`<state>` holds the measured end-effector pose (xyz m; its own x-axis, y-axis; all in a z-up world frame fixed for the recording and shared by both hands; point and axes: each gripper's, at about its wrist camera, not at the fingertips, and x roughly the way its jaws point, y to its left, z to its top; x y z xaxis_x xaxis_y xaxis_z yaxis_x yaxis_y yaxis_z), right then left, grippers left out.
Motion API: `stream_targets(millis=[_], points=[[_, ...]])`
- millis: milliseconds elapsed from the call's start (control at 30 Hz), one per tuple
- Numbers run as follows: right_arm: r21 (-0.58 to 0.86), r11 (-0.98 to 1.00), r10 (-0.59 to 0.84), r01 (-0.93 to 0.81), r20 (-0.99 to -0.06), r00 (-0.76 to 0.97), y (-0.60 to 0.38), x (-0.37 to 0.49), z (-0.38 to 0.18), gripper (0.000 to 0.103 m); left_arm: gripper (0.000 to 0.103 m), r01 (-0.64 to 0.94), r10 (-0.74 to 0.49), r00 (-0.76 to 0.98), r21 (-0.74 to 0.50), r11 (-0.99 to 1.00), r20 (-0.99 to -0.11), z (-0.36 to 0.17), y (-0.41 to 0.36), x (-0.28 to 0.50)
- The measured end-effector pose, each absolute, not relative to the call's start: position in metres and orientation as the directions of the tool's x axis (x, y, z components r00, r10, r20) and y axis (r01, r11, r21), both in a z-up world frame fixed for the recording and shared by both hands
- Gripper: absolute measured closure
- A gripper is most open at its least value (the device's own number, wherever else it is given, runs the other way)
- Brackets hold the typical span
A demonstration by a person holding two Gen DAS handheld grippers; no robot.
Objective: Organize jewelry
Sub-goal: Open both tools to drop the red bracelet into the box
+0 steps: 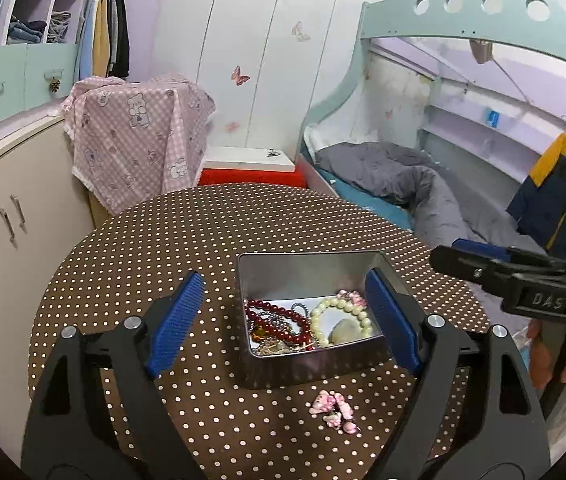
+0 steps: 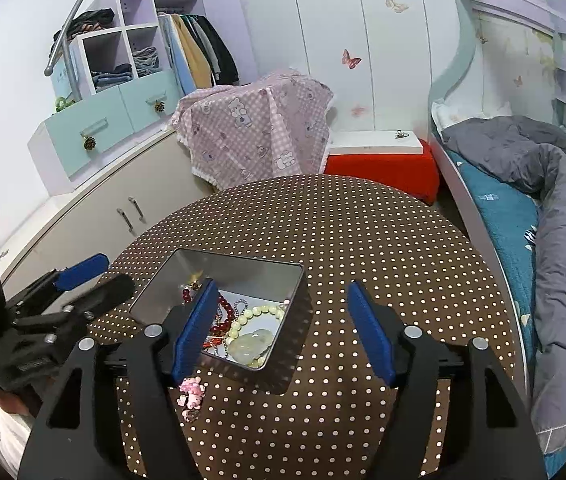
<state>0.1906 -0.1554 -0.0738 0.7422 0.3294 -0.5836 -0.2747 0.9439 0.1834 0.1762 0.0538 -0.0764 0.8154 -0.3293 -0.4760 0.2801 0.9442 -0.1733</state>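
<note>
An open metal tin [image 1: 307, 364] [image 2: 243, 264] stands on the round polka-dot table [image 1: 187, 240] [image 2: 383, 240]. Inside lie a red bead string [image 1: 279, 320], a pale bead bracelet [image 1: 339, 312] [image 2: 257, 314], a pale stone pendant [image 2: 249, 346] and chains. A pink charm piece [image 1: 333, 408] [image 2: 191, 392] lies on the table in front of the tin. My left gripper [image 1: 285, 324] is open, its fingers on either side of the tin. My right gripper [image 2: 283, 332] is open and empty, above the tin's right part.
A white cabinet [image 1: 11, 216] stands to the left and a cloth-covered box [image 1: 139, 136] behind the table. A red stool with a white box [image 2: 379, 160] is at the back. A bed with a grey quilt [image 2: 543, 200] runs along the right.
</note>
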Motion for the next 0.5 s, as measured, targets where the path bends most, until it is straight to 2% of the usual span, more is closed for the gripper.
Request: stream_targets(millis=[267,500], points=[[0.176,0.948,0.318,-0.266,-0.586,0.745,-0.153,0.184,-0.074,0.033,0.021,0.243,-0.291,0.821,-0.161,0.957,-0.492,-0.079,0.058,0.174],[0.169,0.949,0.314,-0.267,-0.597,0.738,-0.148,0.175,-0.078,0.032,0.021,0.235,-0.279,0.816,-0.151,0.960,-0.506,-0.084,0.062,0.168]])
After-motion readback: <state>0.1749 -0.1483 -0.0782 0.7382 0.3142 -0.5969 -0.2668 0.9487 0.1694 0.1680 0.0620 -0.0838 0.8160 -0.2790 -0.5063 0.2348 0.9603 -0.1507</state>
